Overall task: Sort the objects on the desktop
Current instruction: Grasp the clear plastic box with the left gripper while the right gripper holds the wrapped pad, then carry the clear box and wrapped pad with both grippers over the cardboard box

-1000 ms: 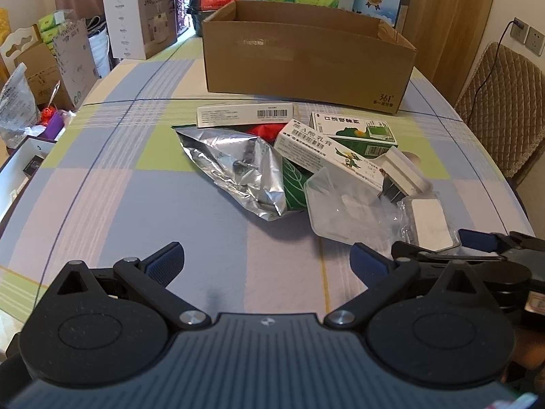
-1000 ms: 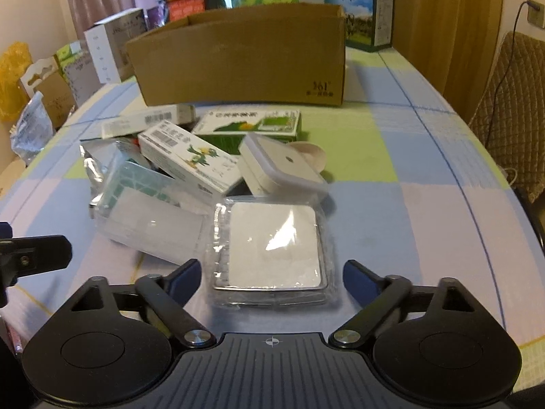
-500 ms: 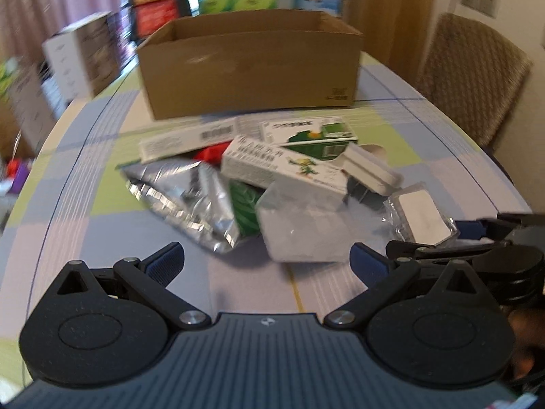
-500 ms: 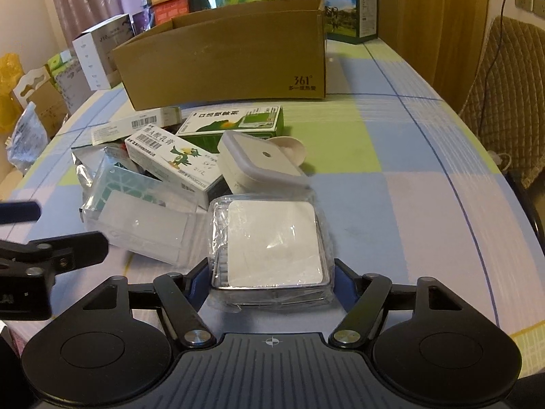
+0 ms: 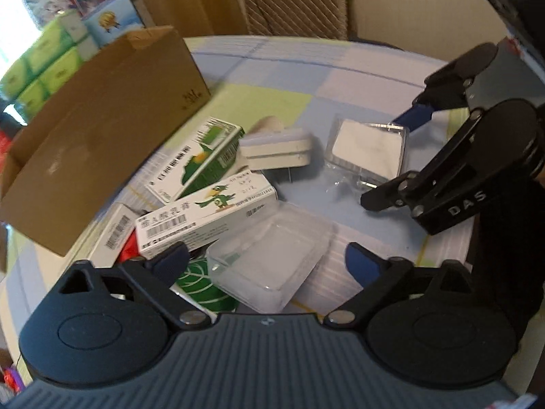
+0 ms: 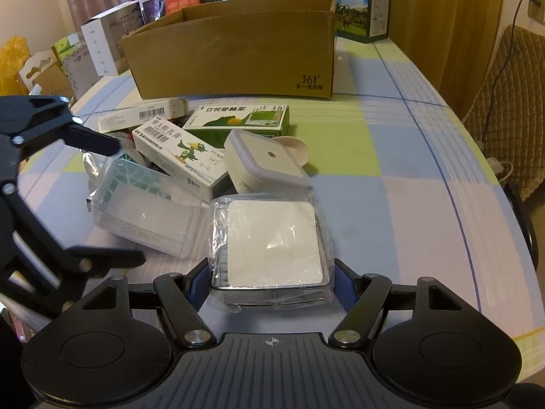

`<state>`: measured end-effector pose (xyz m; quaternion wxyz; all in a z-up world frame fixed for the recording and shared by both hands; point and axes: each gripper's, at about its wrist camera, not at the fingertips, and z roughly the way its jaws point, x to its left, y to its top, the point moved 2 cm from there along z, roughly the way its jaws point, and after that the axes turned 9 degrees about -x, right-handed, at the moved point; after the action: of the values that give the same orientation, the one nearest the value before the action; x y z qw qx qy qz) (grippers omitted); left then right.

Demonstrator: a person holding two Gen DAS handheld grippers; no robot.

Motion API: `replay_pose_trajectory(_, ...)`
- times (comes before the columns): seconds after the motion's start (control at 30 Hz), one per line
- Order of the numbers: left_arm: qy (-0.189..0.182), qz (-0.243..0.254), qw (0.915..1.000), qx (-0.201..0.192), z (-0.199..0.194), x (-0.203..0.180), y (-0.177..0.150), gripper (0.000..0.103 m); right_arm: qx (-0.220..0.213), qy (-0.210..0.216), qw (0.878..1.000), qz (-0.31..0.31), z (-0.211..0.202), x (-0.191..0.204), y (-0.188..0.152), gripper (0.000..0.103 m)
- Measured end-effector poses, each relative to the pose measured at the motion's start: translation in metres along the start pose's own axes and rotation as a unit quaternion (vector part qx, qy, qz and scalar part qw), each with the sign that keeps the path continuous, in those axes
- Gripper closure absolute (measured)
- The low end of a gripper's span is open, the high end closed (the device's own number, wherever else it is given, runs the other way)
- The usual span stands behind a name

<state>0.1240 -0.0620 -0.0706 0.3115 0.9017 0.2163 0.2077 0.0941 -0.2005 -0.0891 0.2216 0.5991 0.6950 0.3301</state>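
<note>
My right gripper is closed on the wrapped square packet, a flat white pad in clear crinkled plastic; both blue pads press its left and right edges at the near end, and the packet lies low over the checked tablecloth. My left gripper is spread wide and holds nothing. Between its fingers, from the left wrist view, sits the clear plastic case, resting partly on a green patterned pouch.

Just beyond the packet stands the small white container with a grey lid, tilted, with a cream disc behind it. Left of that lies the white medicine box with a green bird, its far end over the clear case's corner. Farther back are the green and white carton and a long white barcode box. The open cardboard box stands at the far side of the pile, apart from it. A brown chair is at the right edge of the table.
</note>
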Motion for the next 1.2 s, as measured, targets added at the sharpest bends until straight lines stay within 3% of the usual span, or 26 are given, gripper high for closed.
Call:
replay_pose_trajectory(0.1,-0.026,0.005,0.9996,0.012,0.011,0.002,-0.004,0.021,0.005,-0.003,1.0,0.004,0.002,-0.002,-0.001,0.034)
replay_pose_trajectory(0.17,-0.028,0.01,0.9993,0.022,0.015,-0.001,-0.006,0.035,0.006,-0.004,1.0,0.007,0.003,-0.003,-0.001,0.034)
replay_pose_trajectory(0.3,-0.022,-0.004,0.9997,0.015,0.011,-0.009,-0.006,0.042,0.006,-0.005,1.0,0.008,0.004,-0.003,-0.002,0.034)
replay_pose_trajectory(0.67,0.051,-0.106,0.993,0.01,-0.009,-0.02,-0.005,0.046,-0.025,-0.025,0.999,0.004,-0.02,-0.002,0.002,0.035)
replay_pose_trajectory(0.97,0.095,-0.203,0.9745,-0.011,-0.043,-0.013,-0.002,0.046,-0.056,-0.03,0.998,0.011,-0.053,-0.003,0.016,0.035)
replay_pose_trajectory(1.2,0.14,-0.248,0.9582,-0.031,-0.074,0.018,0.015,0.046,-0.085,-0.015,0.996,-0.002,-0.065,0.005,0.053,0.035)
